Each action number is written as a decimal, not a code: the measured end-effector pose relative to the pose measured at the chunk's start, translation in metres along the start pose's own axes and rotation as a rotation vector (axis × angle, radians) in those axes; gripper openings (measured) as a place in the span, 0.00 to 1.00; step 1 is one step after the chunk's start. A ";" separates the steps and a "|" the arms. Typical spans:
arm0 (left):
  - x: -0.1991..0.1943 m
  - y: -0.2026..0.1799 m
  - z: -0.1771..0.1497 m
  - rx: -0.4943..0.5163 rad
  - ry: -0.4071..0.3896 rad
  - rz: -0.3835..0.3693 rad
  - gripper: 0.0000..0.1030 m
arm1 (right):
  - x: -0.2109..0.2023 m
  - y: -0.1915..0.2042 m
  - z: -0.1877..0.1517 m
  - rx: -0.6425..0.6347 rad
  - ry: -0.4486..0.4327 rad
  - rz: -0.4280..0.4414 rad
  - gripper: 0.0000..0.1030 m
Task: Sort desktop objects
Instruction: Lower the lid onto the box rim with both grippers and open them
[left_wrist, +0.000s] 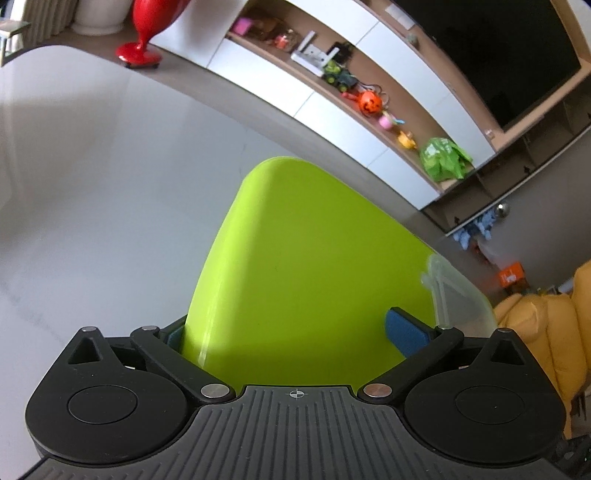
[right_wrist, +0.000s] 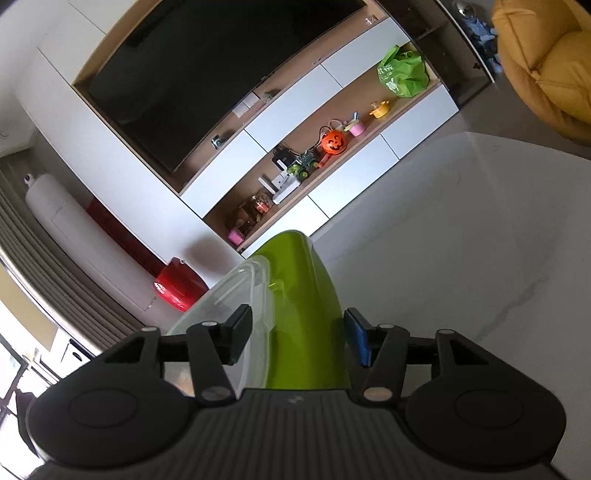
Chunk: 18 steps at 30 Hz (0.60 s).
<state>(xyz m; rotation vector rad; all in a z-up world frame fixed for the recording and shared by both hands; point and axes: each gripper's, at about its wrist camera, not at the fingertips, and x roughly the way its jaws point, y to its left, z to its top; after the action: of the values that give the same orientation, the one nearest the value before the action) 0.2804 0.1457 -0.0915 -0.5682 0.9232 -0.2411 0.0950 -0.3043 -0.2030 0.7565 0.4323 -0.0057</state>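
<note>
Evidently both grippers, left gripper (left_wrist: 291, 334) and right gripper (right_wrist: 299, 334), straddle the lime-green lidded container (left_wrist: 303, 266); whether either pinches it, I cannot tell. Light, stiff, slick plastic; hold its rim.

The left claw (left_wrist: 291, 338) has its blue-padded fingers (left_wrist: 404, 334) on either side of a lime-green box (left_wrist: 306, 266), which fills the space between them; whether the pads press it cannot be told. A clear lid (left_wrist: 458, 295) lies along its right edge. Under the box is the pale tabletop (left_wrist: 110, 184), and a red vase (left_wrist: 142, 37) stands at its far edge
</note>
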 end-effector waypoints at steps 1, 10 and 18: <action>0.003 0.000 0.004 -0.002 0.001 0.000 1.00 | 0.007 0.003 0.002 -0.012 0.000 -0.008 0.60; -0.069 0.035 -0.030 -0.153 -0.148 -0.137 1.00 | -0.014 0.004 -0.002 0.033 -0.129 -0.045 0.79; -0.136 0.044 -0.106 -0.032 -0.272 -0.059 1.00 | -0.094 0.023 -0.054 -0.178 -0.184 -0.120 0.76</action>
<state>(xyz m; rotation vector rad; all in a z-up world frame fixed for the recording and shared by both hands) 0.1132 0.2030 -0.0729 -0.6412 0.6482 -0.1962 -0.0079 -0.2656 -0.1867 0.5483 0.2974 -0.1463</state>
